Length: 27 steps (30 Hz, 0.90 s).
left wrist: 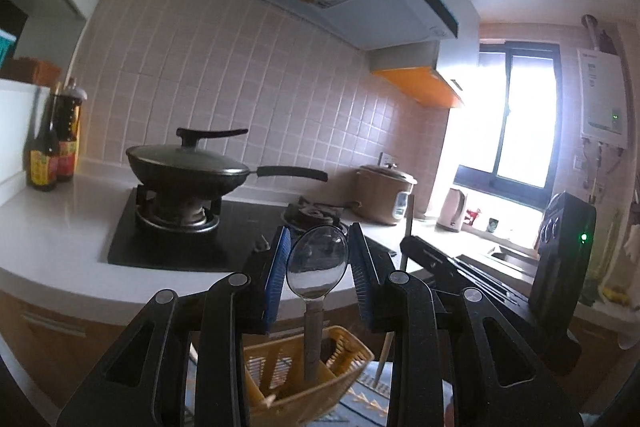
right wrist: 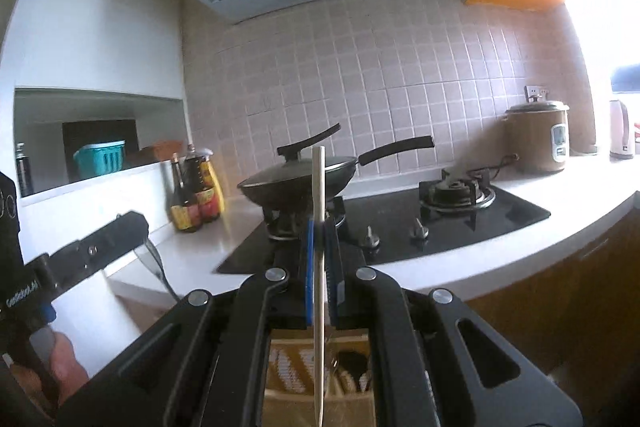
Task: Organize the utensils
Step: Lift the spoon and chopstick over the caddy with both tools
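1. Metal spoon point(left wrist: 317, 263) stands upright between the blue pads of the left gripper point(left wrist: 318, 267), bowl up and handle hanging down; the jaws are narrow and closed on the bowl's edges.
2. Below it sits a yellow slotted basket point(left wrist: 276, 359), and the spoon's handle end appears to reach down into or just above one compartment; which one I cannot tell.
3. In the right wrist view, the right gripper point(right wrist: 320, 267) is pinched tight on a thin pale stick, most likely a chopstick point(right wrist: 319, 211), held upright with its top well above the pads and its lower end over the basket point(right wrist: 288, 371).
4. That basket shows a divider, with a dark compartment on the right that seems to hold some utensils already; the contents are too dim to name.
5. Behind both grippers lie the white table point(right wrist: 500, 259), a black stove point(right wrist: 460, 227) and a lidded pan point(right wrist: 296, 179), none of them part of the sorting.
6. My judgement: the task is midway. Two utensils are in hand above the basket, and each has yet to settle in a compartment.
7. What seems left is to set the spoon and chopstick in their slots, release them, and sort any further utensils; no loose ones show on the table here.
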Tool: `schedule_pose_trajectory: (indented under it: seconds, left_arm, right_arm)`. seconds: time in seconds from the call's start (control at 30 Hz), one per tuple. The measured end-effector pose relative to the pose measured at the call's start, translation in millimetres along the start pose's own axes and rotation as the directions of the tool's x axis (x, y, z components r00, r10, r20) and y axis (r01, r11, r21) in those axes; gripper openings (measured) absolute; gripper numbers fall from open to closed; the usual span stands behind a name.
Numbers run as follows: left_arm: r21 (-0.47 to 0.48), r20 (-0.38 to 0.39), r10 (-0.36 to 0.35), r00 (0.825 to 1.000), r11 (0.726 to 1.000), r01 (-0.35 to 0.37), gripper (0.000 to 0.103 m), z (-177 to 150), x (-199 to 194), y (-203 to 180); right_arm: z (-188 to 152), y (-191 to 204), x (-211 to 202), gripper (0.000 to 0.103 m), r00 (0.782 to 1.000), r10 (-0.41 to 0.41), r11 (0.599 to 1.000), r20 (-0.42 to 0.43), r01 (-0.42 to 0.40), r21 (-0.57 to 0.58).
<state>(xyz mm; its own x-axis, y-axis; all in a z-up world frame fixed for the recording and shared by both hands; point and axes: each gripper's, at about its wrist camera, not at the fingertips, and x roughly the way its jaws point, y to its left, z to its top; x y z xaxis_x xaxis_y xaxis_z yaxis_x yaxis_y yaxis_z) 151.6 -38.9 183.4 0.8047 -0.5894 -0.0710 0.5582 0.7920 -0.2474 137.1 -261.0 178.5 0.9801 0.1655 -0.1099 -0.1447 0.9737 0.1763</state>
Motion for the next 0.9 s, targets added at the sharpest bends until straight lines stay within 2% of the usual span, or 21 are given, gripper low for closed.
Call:
schedule_pose_trajectory:
  seconds: [0.13,0.27,0.4,0.57,0.67,0.77,0.83,0.87,0.9]
  left_arm:
    - [-0.006,-0.026,0.008,1.0,1.0,-0.008,0.029,-8.9,18.6,11.2]
    - [-0.02,-0.058,0.009,0.998,1.0,-0.01,0.029,-21.7,35.2,20.8]
    - [-0.019,-0.092,0.014,0.996,1.0,-0.016,0.029,-35.3,47.4,24.5]
    - [-0.024,-0.093,0.011,0.996,1.0,-0.013,0.029,-38.2,46.2,27.2]
    - [-0.033,-0.104,0.0,0.995,0.999,-0.004,0.029,-38.6,43.7,30.0]
    - [-0.038,-0.114,-0.008,0.993,0.999,0.004,0.029,-41.6,39.6,31.8]
    - [-0.046,-0.128,-0.023,0.991,0.999,0.017,0.029,-43.1,37.5,33.4]
    - [-0.05,-0.135,-0.026,0.99,0.999,0.02,0.029,-43.6,37.0,34.2]
    - [-0.049,-0.14,-0.025,0.99,0.999,0.018,0.029,-43.7,37.0,34.7]
  right_arm:
    - [-8.3,-9.9,20.6,0.004,0.999,-0.037,0.999,0.025,0.037,0.007]
    - [-26.4,-21.1,39.0,0.004,0.996,-0.085,0.996,0.016,0.084,0.009]
    - [-39.0,-28.3,43.6,0.004,0.995,-0.097,0.995,0.006,0.097,0.018]
    - [-25.8,-26.4,30.1,0.004,0.999,-0.032,0.999,-0.005,0.032,0.034]
    - [-23.2,-24.7,26.1,0.004,0.995,0.059,0.998,-0.086,-0.056,0.042]
    - [-33.2,-24.4,17.5,0.004,0.97,0.129,0.992,-0.208,-0.127,0.023]
    - [-45.4,-26.7,14.4,0.009,0.931,0.149,0.988,-0.332,-0.152,0.019]
    - [-52.5,-28.7,13.6,0.011,0.905,0.154,0.987,-0.397,-0.16,0.019]
    - [-61.6,-31.6,12.5,0.019,0.871,0.154,0.986,-0.466,-0.162,0.023]
